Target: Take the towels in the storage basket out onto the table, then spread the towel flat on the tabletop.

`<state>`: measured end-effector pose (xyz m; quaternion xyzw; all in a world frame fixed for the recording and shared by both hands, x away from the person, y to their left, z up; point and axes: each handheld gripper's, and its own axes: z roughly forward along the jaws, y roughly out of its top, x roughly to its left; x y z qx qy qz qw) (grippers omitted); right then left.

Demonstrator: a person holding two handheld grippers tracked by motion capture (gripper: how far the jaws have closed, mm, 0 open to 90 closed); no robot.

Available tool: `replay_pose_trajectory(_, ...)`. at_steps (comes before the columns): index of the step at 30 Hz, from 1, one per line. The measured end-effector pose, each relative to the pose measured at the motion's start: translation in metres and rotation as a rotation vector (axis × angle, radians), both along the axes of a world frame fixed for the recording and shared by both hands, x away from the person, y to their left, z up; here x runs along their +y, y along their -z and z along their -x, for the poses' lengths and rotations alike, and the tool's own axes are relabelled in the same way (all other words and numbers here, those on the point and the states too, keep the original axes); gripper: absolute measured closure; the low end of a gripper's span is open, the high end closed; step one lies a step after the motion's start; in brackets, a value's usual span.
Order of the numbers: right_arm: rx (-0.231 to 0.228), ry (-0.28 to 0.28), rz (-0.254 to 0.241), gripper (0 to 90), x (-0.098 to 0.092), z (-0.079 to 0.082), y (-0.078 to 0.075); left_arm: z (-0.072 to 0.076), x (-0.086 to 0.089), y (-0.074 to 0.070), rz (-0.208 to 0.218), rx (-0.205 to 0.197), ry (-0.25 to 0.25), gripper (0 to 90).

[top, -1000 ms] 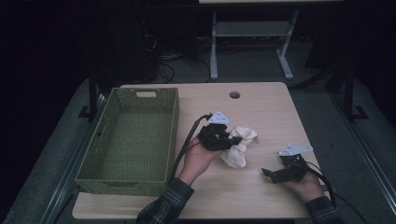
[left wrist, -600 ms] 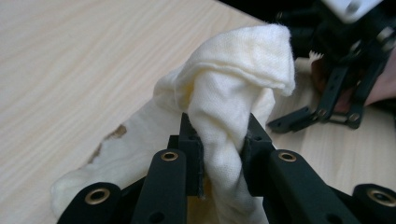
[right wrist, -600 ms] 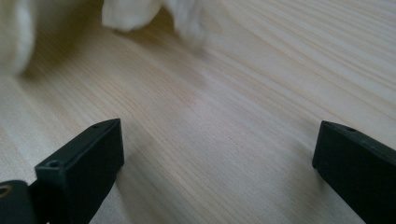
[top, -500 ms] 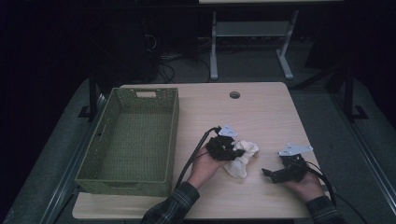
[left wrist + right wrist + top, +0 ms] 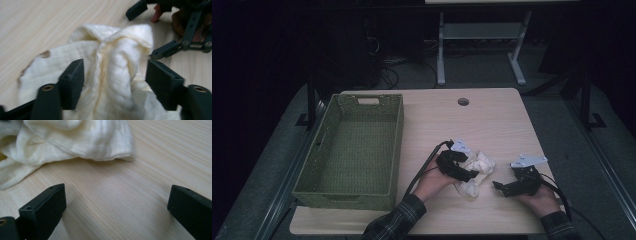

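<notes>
- Two big things sit on your tabletop (image 5: 492,120): the green basket (image 5: 354,150) along its left edge, and the white cloth (image 5: 474,172) lying crumpled near the front edge, a bit right of the middle.
- One light wood top carries it all, with a small round hole (image 5: 463,101) near its back edge.
- Your basket has nothing in it that I can see. It is long from front to back, and it lies to the left of both your hands.
- Your cloth is a soft heap with no clear long side. One fold stands up like a ridge. A small brown mark (image 5: 45,54) shows near one edge in the left gripper view.
- Your left gripper (image 5: 462,172) is right on the cloth. Its jaws have just been opening, and now they stand wide with the raised fold between them. The pads do not squeeze it, so the cloth is let go and rests on the tabletop.
- Your right gripper (image 5: 501,187) is just beside the cloth, on its right, near the front right corner. Its jaws are wide apart with only bare wood between them. The cloth lies ahead of them, not touching.
- Your left hand is the nearer one to the cloth, and the nearer one to the basket too.
- No words, labels or brand names can be read on anything.
</notes>
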<state>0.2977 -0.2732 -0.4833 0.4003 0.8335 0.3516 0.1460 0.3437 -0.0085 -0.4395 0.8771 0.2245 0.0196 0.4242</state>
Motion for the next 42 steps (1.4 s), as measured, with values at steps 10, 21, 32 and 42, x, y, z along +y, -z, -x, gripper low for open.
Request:
replay_pose_trajectory(10,0.001,-0.003,0.0,1.7,0.0,0.0,0.0,0.012,0.018,-0.007,0.003,-0.02,-0.055,26.9)
replay_pose_trajectory(21,0.01,-0.013,0.009,3.2,-0.002,-0.001,-0.001,0.006,0.034,0.0,-0.024,-0.04,-0.162,33.6)
replay_pose_trajectory(32,-0.031,-0.055,-0.086,36.2,-0.02,0.001,-0.023,0.002,0.046,0.002,-0.025,-0.01,-0.167,50.3)
replay_pose_trajectory(42,-0.034,-0.188,-0.171,54.4,-0.014,-0.002,-0.032,-0.003,0.035,0.019,-0.037,0.023,-0.109,56.9)
